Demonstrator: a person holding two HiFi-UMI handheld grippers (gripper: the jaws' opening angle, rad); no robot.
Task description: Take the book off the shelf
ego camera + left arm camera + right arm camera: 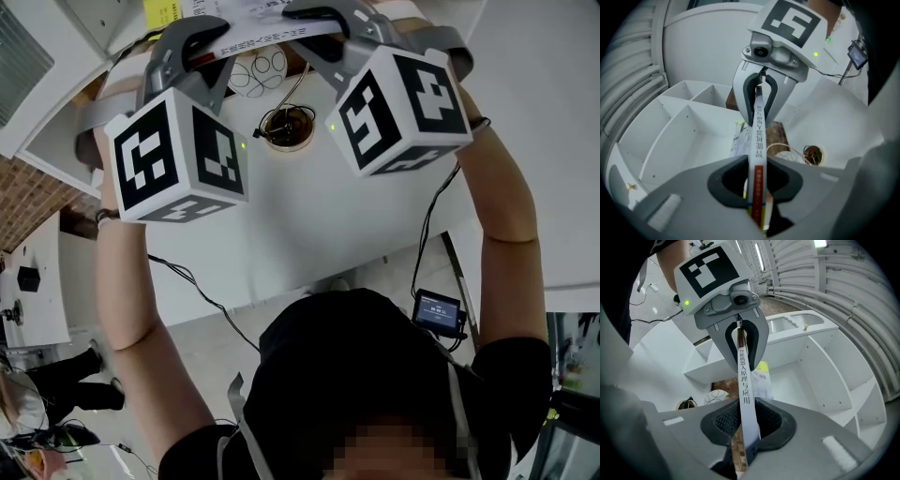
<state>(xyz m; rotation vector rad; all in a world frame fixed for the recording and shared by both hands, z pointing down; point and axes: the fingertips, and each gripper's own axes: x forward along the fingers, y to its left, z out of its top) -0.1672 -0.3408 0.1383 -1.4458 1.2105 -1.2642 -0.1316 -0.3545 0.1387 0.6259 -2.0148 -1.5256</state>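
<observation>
A thin book with a white spine and black print (251, 39) hangs in the air between my two grippers, one at each end. In the left gripper view the book (758, 154) runs from my left gripper (757, 190), shut on its red and yellow end, to the right gripper (760, 91) facing it. The right gripper view mirrors this: my right gripper (746, 425) clamps the book (745, 390), and the left gripper (739, 336) holds the far end. In the head view, both marker cubes (174, 156) cover most of the jaws. The white shelf (825, 366) lies beyond.
A white shelf compartment (684, 140) holds a flat book with a yellow patch (761, 376). On the white table sit a round cable hole (287, 127) and a white patterned ball (259, 71). A small screen device (439, 312) hangs on a cable. A person's legs (56, 375) show at lower left.
</observation>
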